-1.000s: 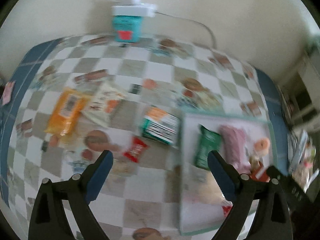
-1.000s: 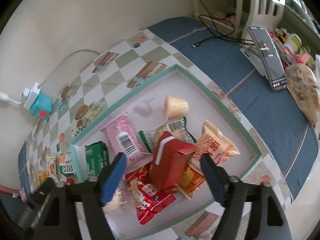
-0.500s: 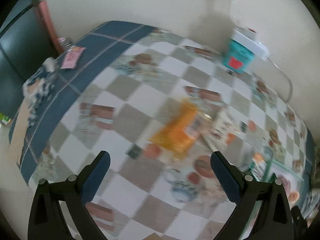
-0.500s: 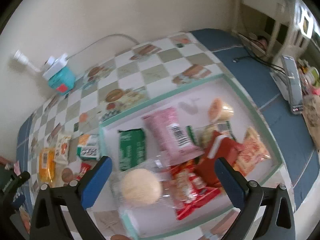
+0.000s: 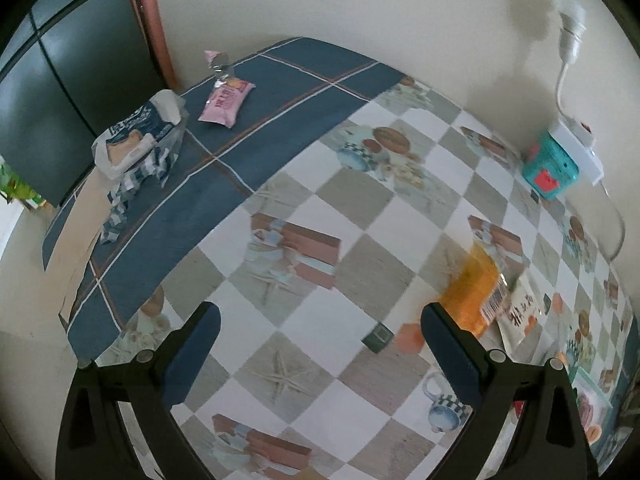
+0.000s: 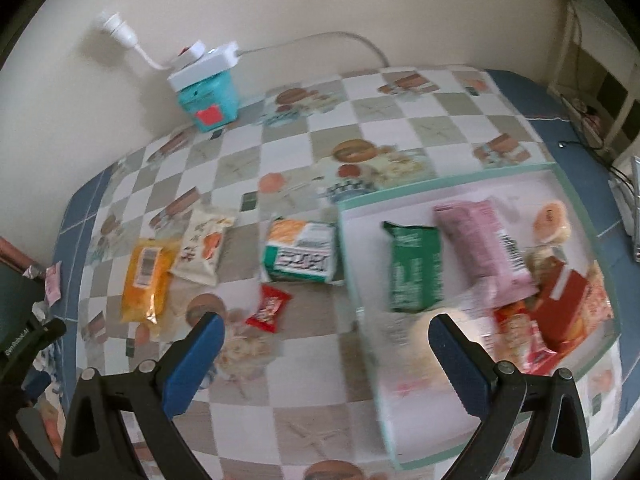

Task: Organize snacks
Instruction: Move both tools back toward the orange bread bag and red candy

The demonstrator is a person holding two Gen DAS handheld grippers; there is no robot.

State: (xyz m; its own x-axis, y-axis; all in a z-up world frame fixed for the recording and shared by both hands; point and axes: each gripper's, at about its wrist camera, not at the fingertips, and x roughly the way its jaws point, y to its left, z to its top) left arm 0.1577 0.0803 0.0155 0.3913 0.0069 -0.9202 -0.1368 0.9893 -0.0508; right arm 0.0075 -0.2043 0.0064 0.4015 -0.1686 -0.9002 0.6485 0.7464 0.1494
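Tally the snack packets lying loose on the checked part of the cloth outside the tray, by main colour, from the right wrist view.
Orange: 1, the orange packet
White: 1, the white packet
Green and white: 1, the green-and-white pack beside the tray
Red: 1, the small red packet
Total: 4

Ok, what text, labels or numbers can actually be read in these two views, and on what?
"GenRobot.AI", roughly: black casing, left edge, right wrist view.
Green-and-white pack: large lettering, blurred.
Orange packet: barcode label, unreadable.
Pink packet: print too small.
Blue-and-white bag: lettering unreadable.
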